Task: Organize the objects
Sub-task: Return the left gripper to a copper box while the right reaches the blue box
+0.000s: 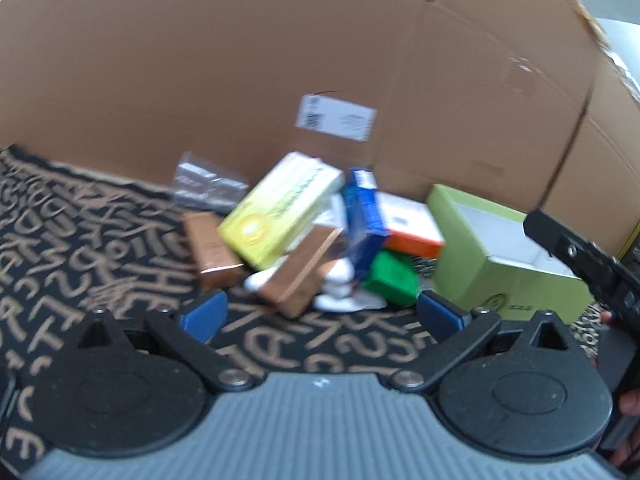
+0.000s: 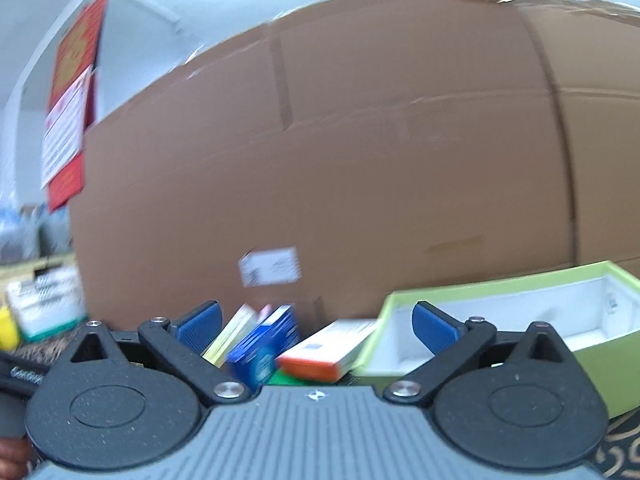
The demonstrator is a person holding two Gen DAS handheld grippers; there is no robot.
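A tall cardboard wall [image 1: 240, 60] closes the 12 o'clock side; patterned carpet [image 1: 80, 240] lies bare at 9 o'clock. An open green box [image 1: 480, 264], white inside, sits at 3 o'clock beside jumbled glossy small boxes [image 1: 288, 208]. Left gripper [image 1: 320, 316] and right gripper [image 2: 316, 324] are both spread, holding nothing.

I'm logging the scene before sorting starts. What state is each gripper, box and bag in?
left gripper: open, holding nothing
right gripper: open, holding nothing
green box: lid off, white inside looks empty
yellow box: closed, tilted on the pile
blue box: closed, propped up on end
orange-and-white box: closed, lying flat
copper boxes: closed, lying down
clear bag: crumpled against the cardboard
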